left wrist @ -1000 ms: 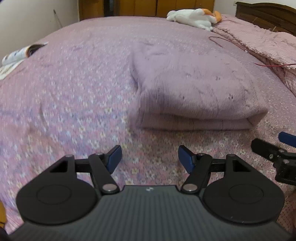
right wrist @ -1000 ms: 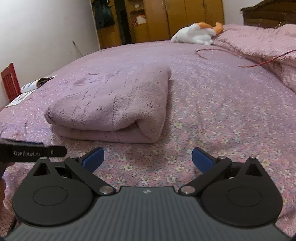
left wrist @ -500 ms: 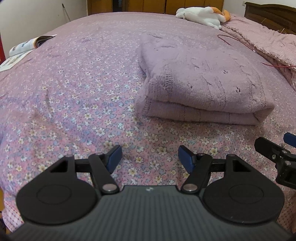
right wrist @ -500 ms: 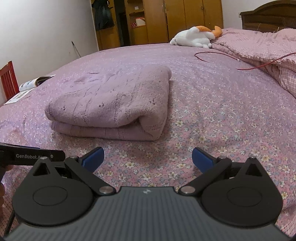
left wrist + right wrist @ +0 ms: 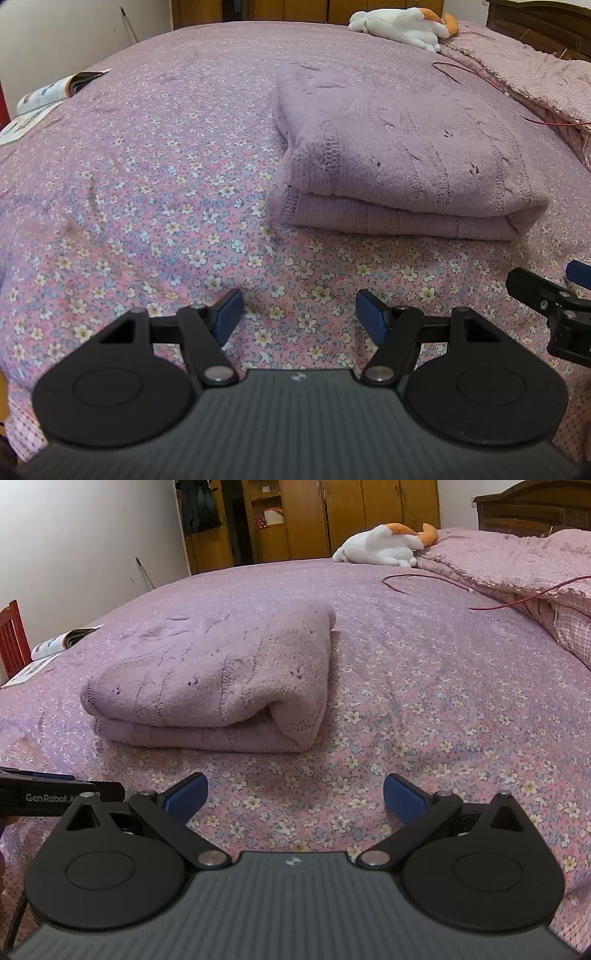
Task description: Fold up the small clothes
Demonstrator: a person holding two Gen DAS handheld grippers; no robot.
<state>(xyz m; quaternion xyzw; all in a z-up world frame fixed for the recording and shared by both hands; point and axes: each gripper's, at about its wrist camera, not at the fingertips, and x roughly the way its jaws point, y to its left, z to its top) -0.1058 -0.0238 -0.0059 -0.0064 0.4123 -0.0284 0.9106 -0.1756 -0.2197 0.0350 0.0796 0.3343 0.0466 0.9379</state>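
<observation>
A mauve knitted garment [image 5: 402,155] lies folded in a thick rectangle on the floral bedspread [image 5: 147,192]; it also shows in the right wrist view [image 5: 218,686]. My left gripper [image 5: 299,317] is open and empty, hovering over the bedspread in front of the garment's near left corner. My right gripper [image 5: 293,797] is open and empty, in front of the garment's near right corner. Each gripper is apart from the garment. The right gripper shows at the right edge of the left wrist view [image 5: 554,302].
A white and orange plush toy [image 5: 384,546] lies at the far end of the bed. A red cable [image 5: 480,590] runs beside a pink quilt [image 5: 535,565] on the right. A magazine [image 5: 55,90] lies at the left edge. A red chair [image 5: 11,638] and wooden wardrobes [image 5: 332,513] stand beyond.
Both grippers have drawn back toward the near edge of the bed and stayed open. The folded garment has not moved.
</observation>
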